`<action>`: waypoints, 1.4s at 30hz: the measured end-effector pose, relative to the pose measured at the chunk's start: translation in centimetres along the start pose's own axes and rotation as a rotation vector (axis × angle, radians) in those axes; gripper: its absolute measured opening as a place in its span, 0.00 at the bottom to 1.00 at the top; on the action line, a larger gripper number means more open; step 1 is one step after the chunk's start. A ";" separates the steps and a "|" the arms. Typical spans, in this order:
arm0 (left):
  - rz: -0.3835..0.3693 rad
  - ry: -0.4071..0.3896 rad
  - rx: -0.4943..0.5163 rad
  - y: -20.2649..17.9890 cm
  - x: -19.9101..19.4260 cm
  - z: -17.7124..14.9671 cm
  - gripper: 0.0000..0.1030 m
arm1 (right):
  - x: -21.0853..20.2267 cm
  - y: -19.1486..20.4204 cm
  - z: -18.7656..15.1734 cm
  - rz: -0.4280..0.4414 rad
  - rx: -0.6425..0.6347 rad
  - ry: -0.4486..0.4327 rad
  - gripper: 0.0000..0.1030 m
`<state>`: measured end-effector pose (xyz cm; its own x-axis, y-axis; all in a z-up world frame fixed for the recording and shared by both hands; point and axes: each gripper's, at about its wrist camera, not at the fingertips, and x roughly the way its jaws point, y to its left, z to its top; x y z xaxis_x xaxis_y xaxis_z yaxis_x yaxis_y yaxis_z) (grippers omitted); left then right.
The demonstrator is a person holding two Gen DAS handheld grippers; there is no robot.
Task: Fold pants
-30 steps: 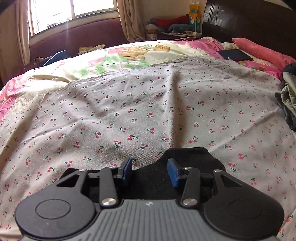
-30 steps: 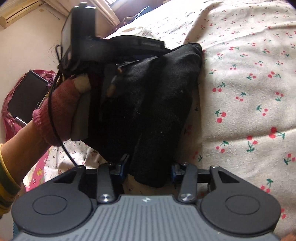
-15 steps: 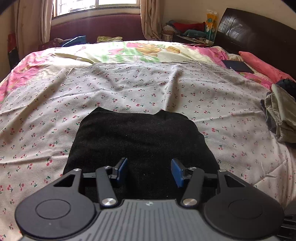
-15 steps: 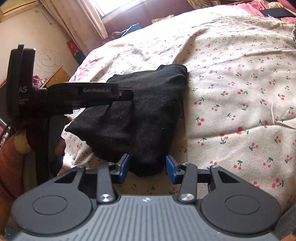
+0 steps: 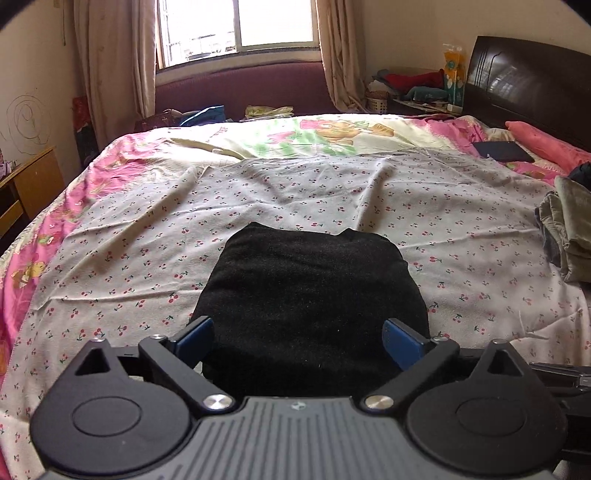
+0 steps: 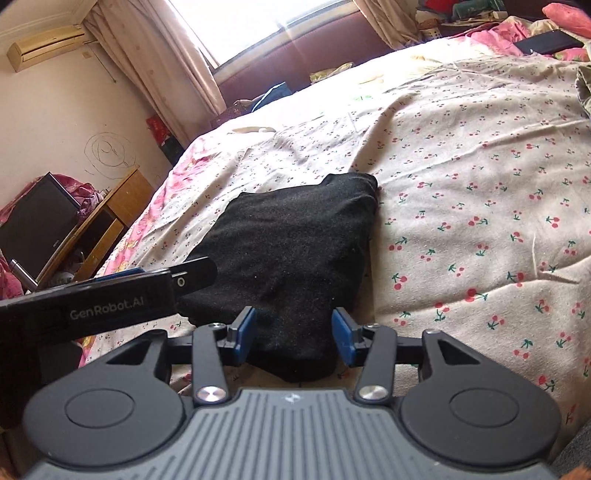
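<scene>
daylight pours in from the window (image 5: 236, 26), which is blown out to plain white in both views. the cherry-print sheet (image 5: 461, 229) is evenly and softly lit, its wrinkles casting only faint shadows. the black pants (image 5: 310, 291) swallow the light and show almost no fold detail. in the right wrist view glare washes over the far end of the bed (image 6: 332, 99). fisheye bending curves the walls and curtains, and the corners darken. focus is fairly sharp, with no motion blur.
</scene>
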<state>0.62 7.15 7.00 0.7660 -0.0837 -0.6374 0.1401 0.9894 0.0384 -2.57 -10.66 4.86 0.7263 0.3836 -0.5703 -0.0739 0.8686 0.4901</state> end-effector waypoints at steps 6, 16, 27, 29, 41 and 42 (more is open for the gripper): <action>0.044 0.021 -0.107 1.9 1.2 -1.8 1.00 | 1.1 0.4 -0.5 -0.069 -0.048 0.010 0.47; 0.098 0.057 -0.066 0.8 2.3 -2.6 1.00 | 1.3 -0.4 -0.6 -0.109 -0.015 -0.031 0.47; 0.124 0.116 -0.030 0.1 3.0 -2.8 1.00 | 1.8 -1.2 -0.5 -0.086 0.014 0.004 0.47; 0.125 0.119 -0.031 0.1 3.1 -2.9 1.00 | 1.9 -1.2 -0.5 -0.087 0.014 0.009 0.47; 0.118 0.129 -0.045 0.3 3.3 -2.9 1.00 | 2.0 -1.3 -0.5 -0.085 0.024 0.018 0.47; 0.119 0.129 -0.045 0.3 3.3 -2.9 1.00 | 2.0 -1.3 -0.5 -0.085 0.025 0.019 0.47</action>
<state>1.34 7.50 2.67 0.6883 0.0471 -0.7239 0.0227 0.9960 0.0864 -1.40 -10.89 2.72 0.7161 0.3153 -0.6227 0.0042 0.8902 0.4556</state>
